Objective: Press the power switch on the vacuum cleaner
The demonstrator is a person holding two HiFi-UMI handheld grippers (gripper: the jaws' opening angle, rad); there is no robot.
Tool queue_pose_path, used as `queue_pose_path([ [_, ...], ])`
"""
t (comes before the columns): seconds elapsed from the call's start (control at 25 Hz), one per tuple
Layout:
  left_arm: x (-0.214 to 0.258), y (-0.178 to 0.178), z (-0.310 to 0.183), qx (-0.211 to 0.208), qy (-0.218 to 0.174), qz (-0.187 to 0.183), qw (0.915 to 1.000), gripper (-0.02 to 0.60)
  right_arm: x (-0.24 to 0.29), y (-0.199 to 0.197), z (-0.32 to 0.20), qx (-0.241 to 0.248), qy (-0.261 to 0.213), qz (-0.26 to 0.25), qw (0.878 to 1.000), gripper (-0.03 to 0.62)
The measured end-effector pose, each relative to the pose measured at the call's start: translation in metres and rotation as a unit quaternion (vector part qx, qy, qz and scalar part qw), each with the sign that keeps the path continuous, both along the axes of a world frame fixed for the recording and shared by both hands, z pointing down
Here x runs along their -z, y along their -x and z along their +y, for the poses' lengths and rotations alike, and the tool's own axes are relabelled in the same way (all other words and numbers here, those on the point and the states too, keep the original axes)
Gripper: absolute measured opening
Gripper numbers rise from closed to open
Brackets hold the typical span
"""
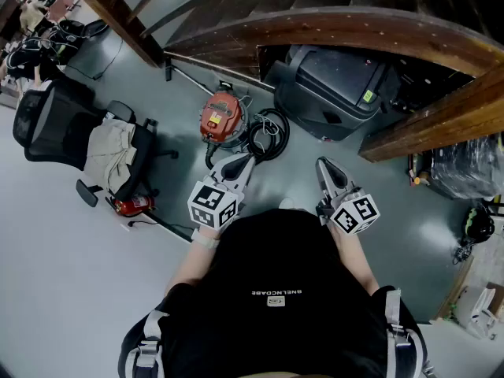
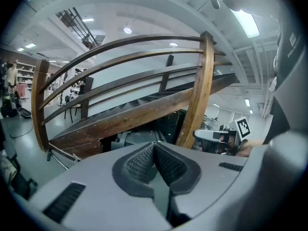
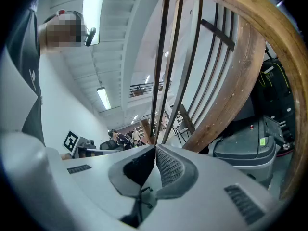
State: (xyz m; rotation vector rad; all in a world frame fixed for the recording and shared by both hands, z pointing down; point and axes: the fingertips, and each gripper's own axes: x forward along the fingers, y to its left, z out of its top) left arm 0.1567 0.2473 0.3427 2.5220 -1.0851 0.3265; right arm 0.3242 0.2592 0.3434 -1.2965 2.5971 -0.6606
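Observation:
A red canister vacuum cleaner [image 1: 221,117] stands on the grey floor in the head view, with its black hose [image 1: 266,135] coiled at its right. My left gripper [image 1: 236,166] is held just below it, shut and empty, tips pointing toward the canister. My right gripper [image 1: 327,168] hangs further right, also shut and empty. In the left gripper view the left gripper [image 2: 155,150] has its pads pressed together and faces the wooden staircase; the vacuum is not visible there. The right gripper [image 3: 156,154] looks up at the stair railing with jaws closed.
A curved wooden staircase [image 1: 339,26] arches overhead. A dark wheeled bin [image 1: 331,89] sits under it. A black office chair [image 1: 83,140] with cloth draped on it and a small red extinguisher [image 1: 132,205] are at the left. Clutter lies at the right edge [image 1: 465,172].

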Motion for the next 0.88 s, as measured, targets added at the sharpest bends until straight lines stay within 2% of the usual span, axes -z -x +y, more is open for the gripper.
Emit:
queue_pose_path([
  [0.48,-0.007,-0.028,-0.006,-0.004,0.005,-0.014,0.9999,0.014,-0.005,-0.031,-0.009,-0.001,0.01,-0.001,1.0,0.029],
  [0.88,-0.012,-0.075,-0.009,0.004,0.01,-0.019,0.9998,0.014,-0.011,-0.083,-0.018,-0.003,0.01,-0.021,1.0,0.029],
])
